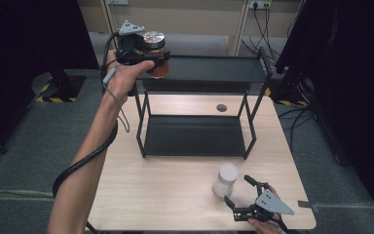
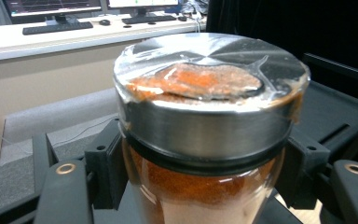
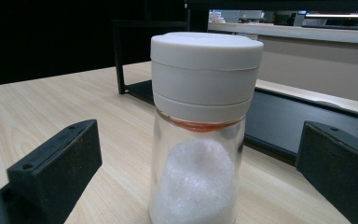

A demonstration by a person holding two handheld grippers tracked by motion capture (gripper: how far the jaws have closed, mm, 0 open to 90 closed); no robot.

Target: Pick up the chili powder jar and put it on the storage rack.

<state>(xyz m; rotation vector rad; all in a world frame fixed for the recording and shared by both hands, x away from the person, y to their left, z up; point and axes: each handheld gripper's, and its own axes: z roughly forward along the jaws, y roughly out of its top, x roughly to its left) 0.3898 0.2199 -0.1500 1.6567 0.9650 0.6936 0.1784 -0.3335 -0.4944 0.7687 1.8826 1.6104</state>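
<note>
Two jars are in play, and I go left to right. At far left, my left gripper [image 1: 152,62] is clamped on a glass spice jar [image 1: 157,56] with a brushed steel lid, held in the air at the left end of the top shelf [image 1: 214,69] of a black two-tier rack [image 1: 195,134]. Orange-red powder fills most of the jar and smears the film over its lid [image 2: 209,77]. I judge this the placing step: next I need to carry the jar over the shelf, set it down upright, then let go. To the right, on the wooden table [image 1: 165,185], a white-capped jar [image 1: 225,180] holds white grains low down. My right gripper [image 1: 239,191] waits just beside it, jaws spread wide, not touching.
</note>
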